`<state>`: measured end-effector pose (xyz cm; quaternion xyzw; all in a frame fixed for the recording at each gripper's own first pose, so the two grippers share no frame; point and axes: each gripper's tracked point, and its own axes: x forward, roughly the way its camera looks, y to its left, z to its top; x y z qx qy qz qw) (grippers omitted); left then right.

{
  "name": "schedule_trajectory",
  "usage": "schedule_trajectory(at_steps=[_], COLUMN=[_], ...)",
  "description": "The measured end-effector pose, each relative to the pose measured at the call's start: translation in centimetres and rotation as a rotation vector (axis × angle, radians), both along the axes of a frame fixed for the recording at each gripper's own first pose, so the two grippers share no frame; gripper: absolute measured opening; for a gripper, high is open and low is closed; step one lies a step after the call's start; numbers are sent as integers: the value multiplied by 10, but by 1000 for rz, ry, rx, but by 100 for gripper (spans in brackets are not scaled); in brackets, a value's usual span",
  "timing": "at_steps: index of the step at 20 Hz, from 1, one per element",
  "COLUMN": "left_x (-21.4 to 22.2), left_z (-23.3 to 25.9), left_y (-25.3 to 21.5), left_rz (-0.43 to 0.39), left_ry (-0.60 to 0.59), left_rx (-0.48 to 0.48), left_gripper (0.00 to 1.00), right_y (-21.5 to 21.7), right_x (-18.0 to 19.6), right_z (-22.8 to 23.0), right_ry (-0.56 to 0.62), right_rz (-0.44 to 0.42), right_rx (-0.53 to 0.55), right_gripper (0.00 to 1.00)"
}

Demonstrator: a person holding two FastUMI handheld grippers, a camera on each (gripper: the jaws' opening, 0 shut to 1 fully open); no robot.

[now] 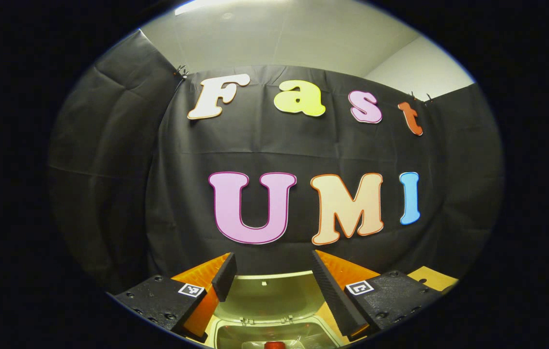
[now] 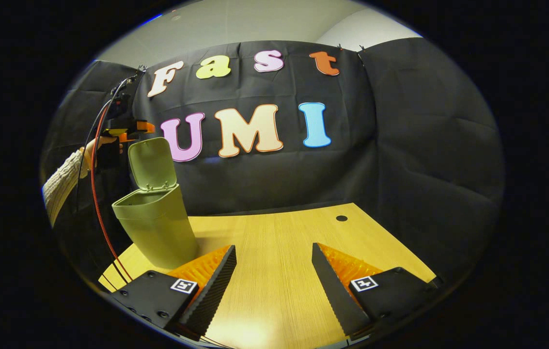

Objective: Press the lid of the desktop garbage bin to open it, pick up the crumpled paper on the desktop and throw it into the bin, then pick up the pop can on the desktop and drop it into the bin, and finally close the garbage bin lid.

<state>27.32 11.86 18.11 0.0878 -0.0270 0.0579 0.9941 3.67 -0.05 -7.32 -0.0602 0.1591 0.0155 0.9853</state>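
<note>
With the can dropped in the bin, both your grippers' fingers spread empty; next, push the raised lid down shut.

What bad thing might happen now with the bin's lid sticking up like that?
The lid stands upright with the left gripper close above it, so a hard push down might tip the tall, narrow bin. A red thing shows near the bin's mouth in the left gripper view; if it sticks up, the lid may not shut.

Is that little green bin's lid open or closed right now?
Open: the lid stands raised above the bin, leaving its mouth uncovered.
</note>
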Motion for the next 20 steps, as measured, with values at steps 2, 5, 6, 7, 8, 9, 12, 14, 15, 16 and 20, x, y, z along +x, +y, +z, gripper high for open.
schedule_trajectory(at_steps=[2, 5, 6, 7, 8, 9, 12, 14, 15, 16, 20], left_x=[11, 17, 18, 18, 16, 19, 10, 2, -3, -7, -30], left_z=[-8, -11, -10, -14, -15, -13, -14, -17, -18, -19, -28], left_y=[10, 13, 11, 10, 9, 11, 10, 8, 8, 6, 1], left_rz=[21, 36, 34, 29, 31, 25, 13, 7, 6, 6, 11], left_ry=[23, 28, 30, 43, 46, 37, 30, 28, 27, 24, 12], left_rx=[5, 15, 20, 15, 7, -4, -39, -43, -39, -33, 19], left_gripper=[89, 92, 92, 91, 92, 93, 92, 92, 92, 92, 92], right_y=[1, -3, -5, -7, -8, -8, -9, -9, -7, -7, -6], right_x=[1, -3, -4, -6, -8, -10, -15, -18, -19, -20, -30], right_z=[4, 3, 1, -2, -4, -5, -8, -9, -8, -8, -12], right_ry=[-4, 1, 6, 11, 13, 18, 23, 21, 18, 15, 24], right_rz=[-8, -27, -35, -42, -46, -49, -54, -50, -48, -46, -41], right_rx=[-3, -17, -21, -22, -18, -13, -4, 4, 9, 13, 21], right_gripper=[98, 98, 99, 99, 99, 99, 99, 99, 99, 99, 99])
